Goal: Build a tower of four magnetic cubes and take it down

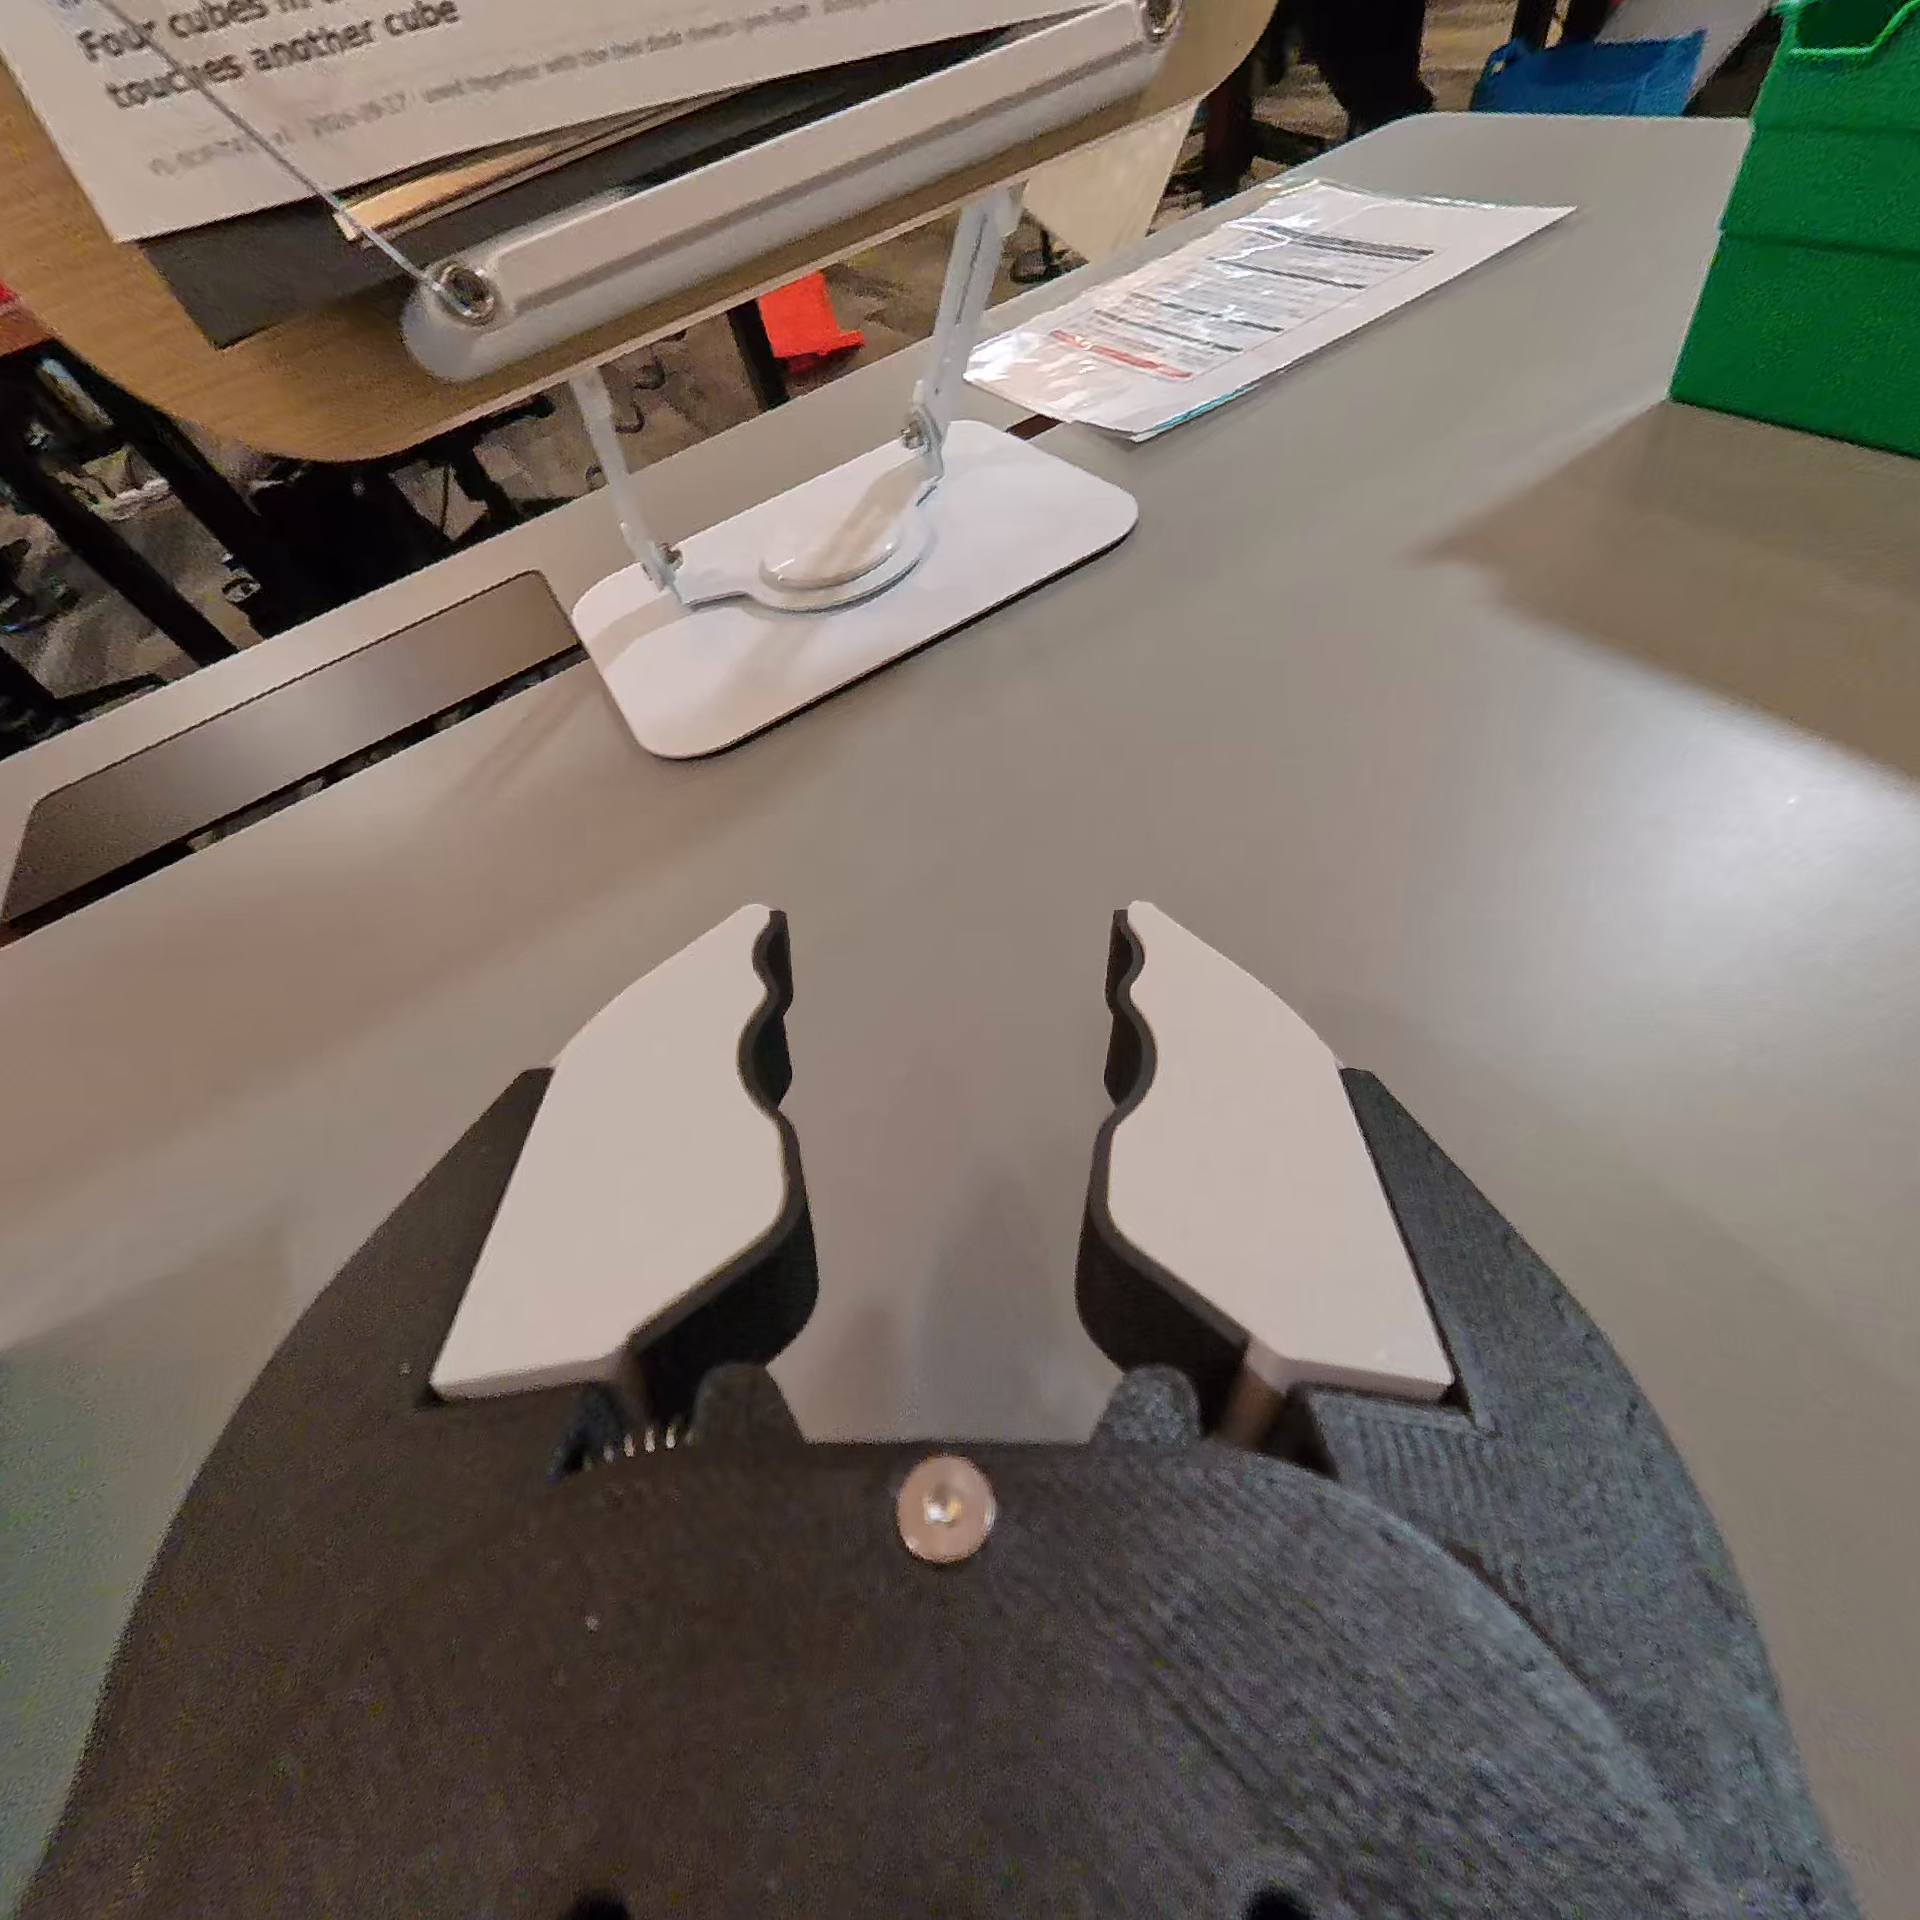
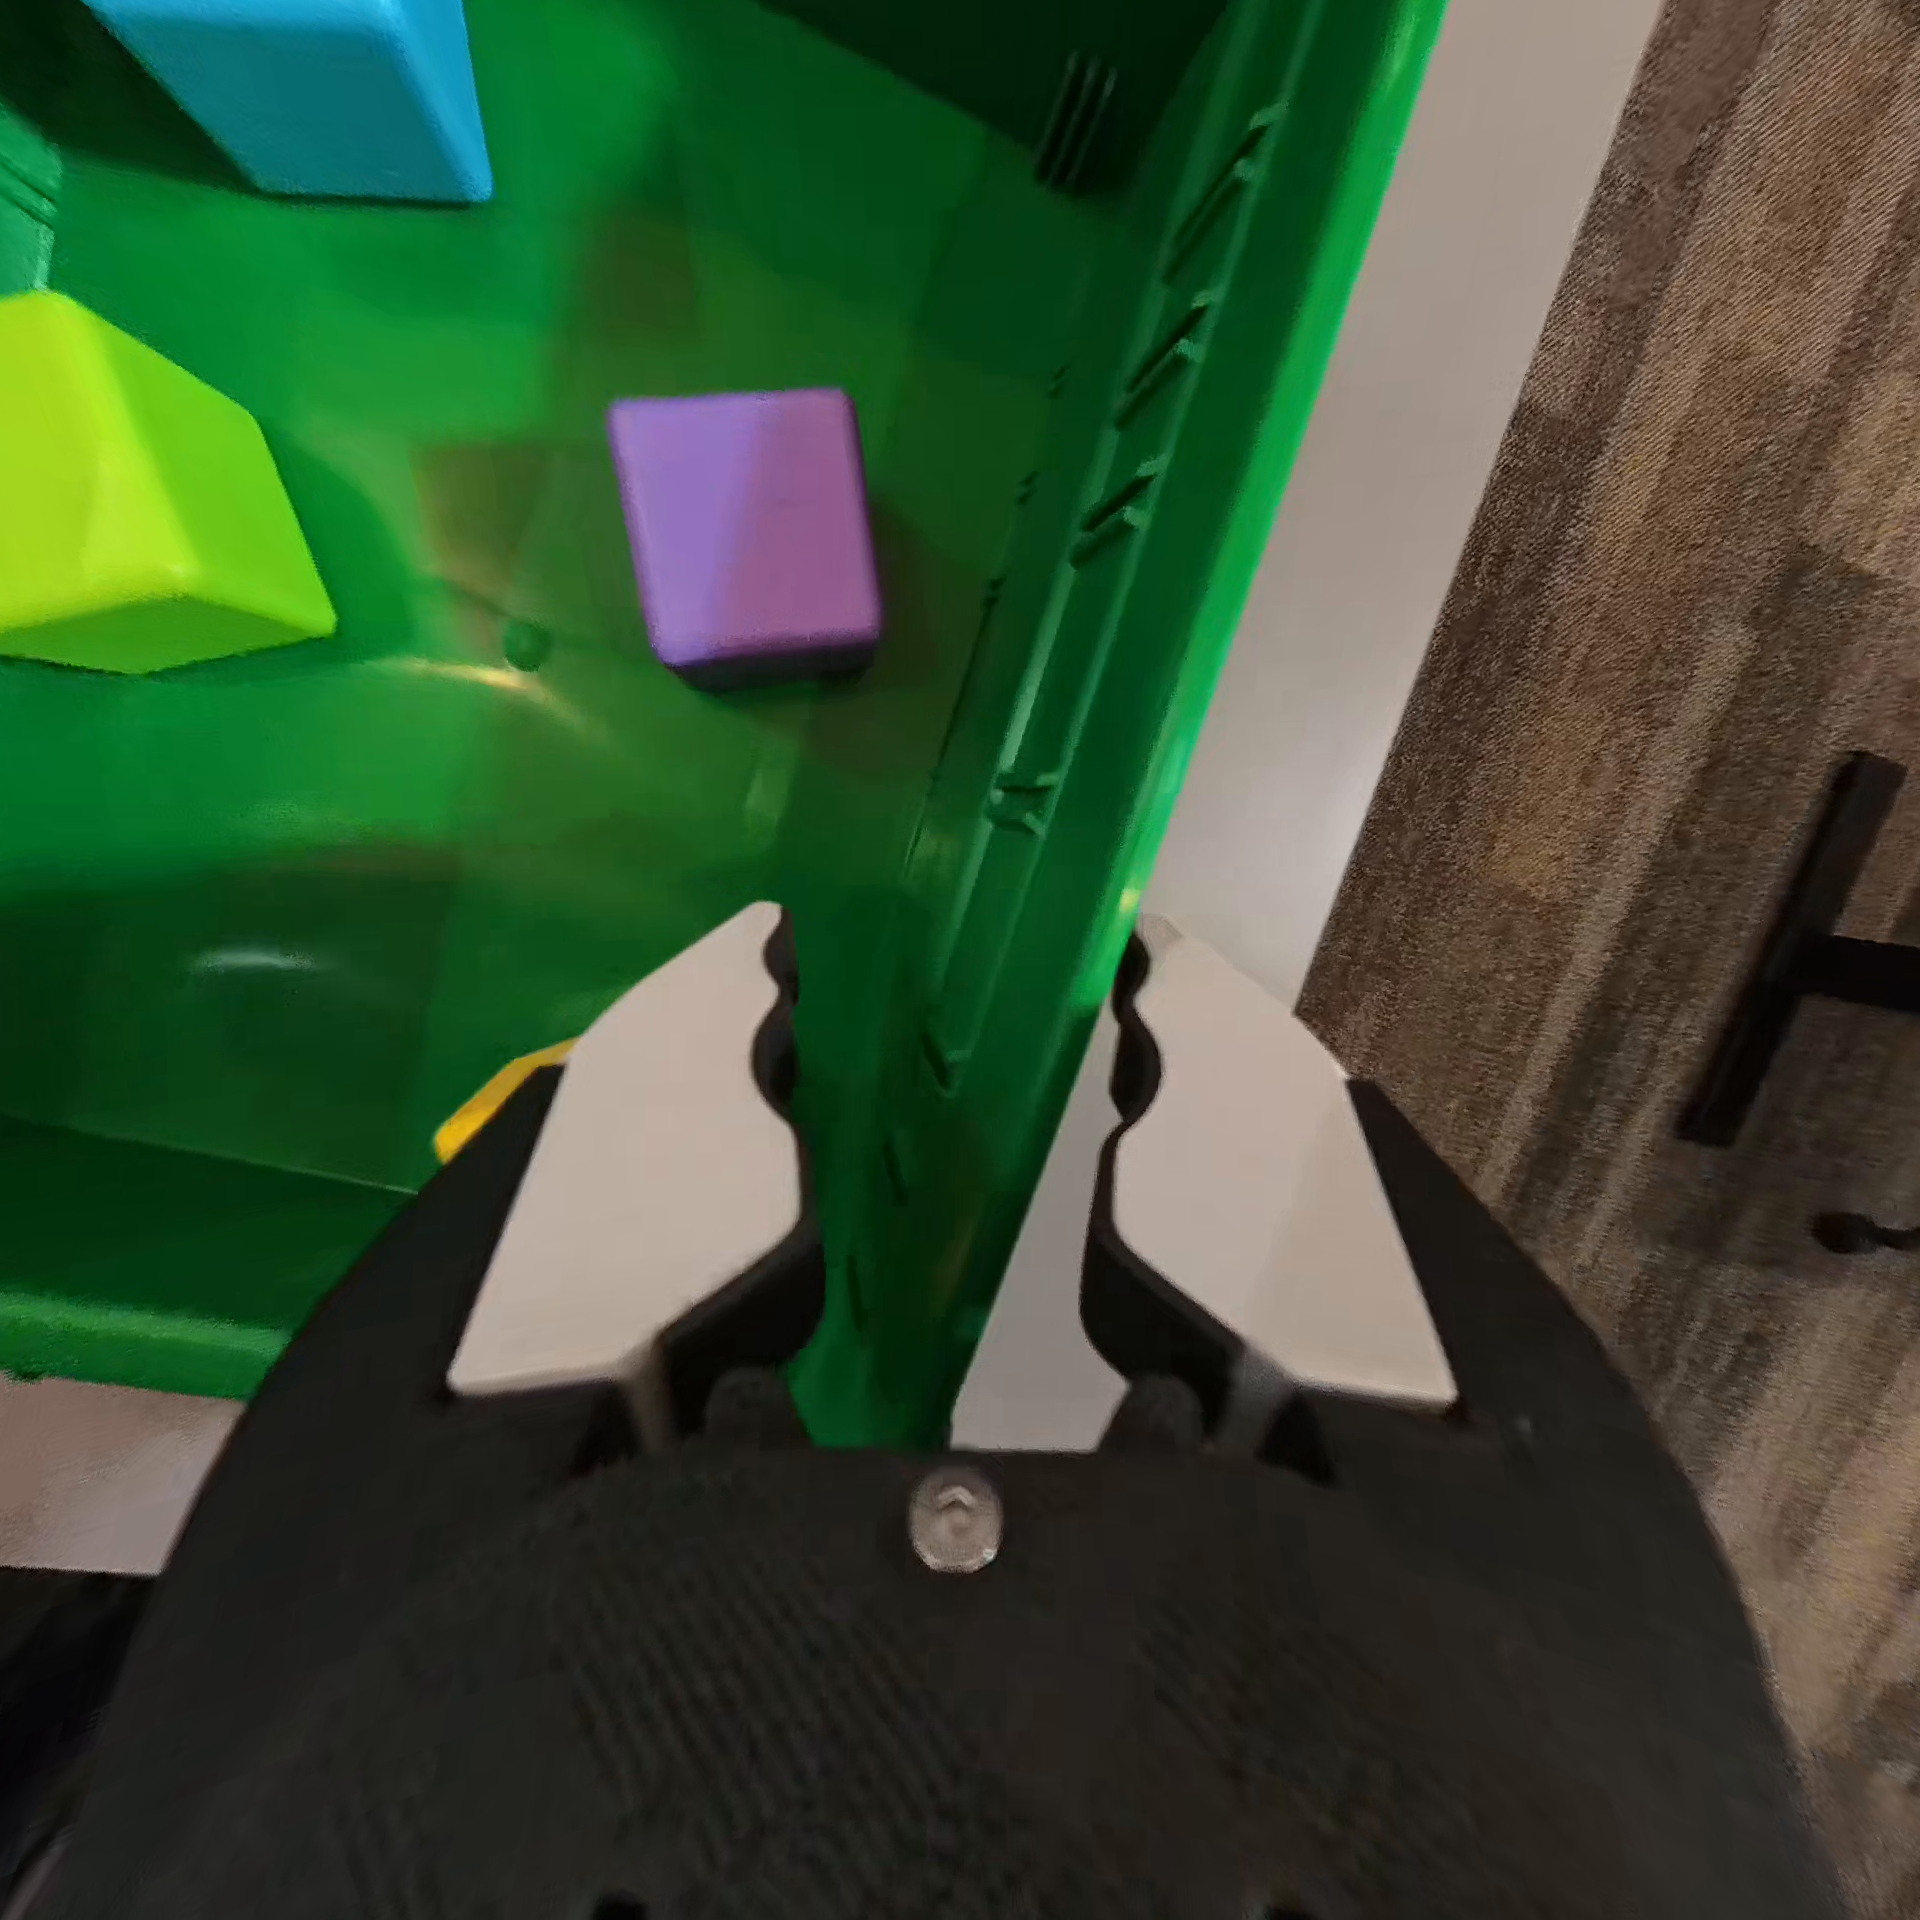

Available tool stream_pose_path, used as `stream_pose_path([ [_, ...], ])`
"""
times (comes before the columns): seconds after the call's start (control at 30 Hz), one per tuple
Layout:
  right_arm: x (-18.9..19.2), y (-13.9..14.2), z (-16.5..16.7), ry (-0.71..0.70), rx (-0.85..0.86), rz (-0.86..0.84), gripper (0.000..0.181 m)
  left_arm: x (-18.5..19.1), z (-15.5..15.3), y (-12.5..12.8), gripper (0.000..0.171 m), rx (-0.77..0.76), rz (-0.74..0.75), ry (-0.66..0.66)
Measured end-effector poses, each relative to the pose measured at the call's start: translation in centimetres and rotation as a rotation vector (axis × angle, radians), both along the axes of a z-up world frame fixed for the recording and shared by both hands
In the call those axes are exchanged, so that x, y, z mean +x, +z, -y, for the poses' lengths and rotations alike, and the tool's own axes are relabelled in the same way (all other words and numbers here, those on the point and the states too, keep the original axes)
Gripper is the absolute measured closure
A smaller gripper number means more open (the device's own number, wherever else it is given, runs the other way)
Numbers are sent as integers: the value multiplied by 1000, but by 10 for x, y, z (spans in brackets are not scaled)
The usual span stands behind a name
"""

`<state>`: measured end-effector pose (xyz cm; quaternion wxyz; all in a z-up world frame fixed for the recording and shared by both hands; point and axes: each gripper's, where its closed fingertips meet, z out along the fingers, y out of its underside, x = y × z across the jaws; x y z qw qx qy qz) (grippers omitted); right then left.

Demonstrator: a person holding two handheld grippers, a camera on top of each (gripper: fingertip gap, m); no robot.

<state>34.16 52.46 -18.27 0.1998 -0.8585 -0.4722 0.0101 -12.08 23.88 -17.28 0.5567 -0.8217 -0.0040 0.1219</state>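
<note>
My left gripper (image 1: 948, 940) is open and empty, held low over the bare grey table (image 1: 1299, 831). A white stand (image 1: 862, 592) holding printed sheets rises just ahead of it. My right gripper (image 2: 951, 951) is open and empty above the right wall of a green bin (image 2: 1049, 748), with the wall between its fingers. Inside the bin lie a purple block (image 2: 748, 535), a lime-green block (image 2: 135, 499), a blue block (image 2: 312, 94) and a yellow piece (image 2: 499, 1101) partly hidden by my left finger.
A plastic-sleeved sheet (image 1: 1247, 301) lies on the table at the back right. The green bin (image 1: 1829, 229) stands at the far right in the left wrist view. A dark slot (image 1: 281, 727) sits along the table's left edge. Carpet floor (image 2: 1662, 727) lies right of the bin. My hands' fingertips stand some 55 cm from each other. The left gripper is farther from the purple block (image 2: 748, 535), some 45 cm, than the right, some 6 cm.
</note>
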Motion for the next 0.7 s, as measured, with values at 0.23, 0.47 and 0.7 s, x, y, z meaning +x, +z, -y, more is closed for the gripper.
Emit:
stream_pose_path([
  [0.23,3,-11,-8,82,-12,37,160,-9,16,0,113,-2,-4,40],
  [0.47,-3,-11,-2,-11,-143,-107,174,-9,17,-1,114,-7,-14,41],
  [0.7,-22,-2,16,-211,-203,-278,176,-8,24,28,104,82,-64,113],
])
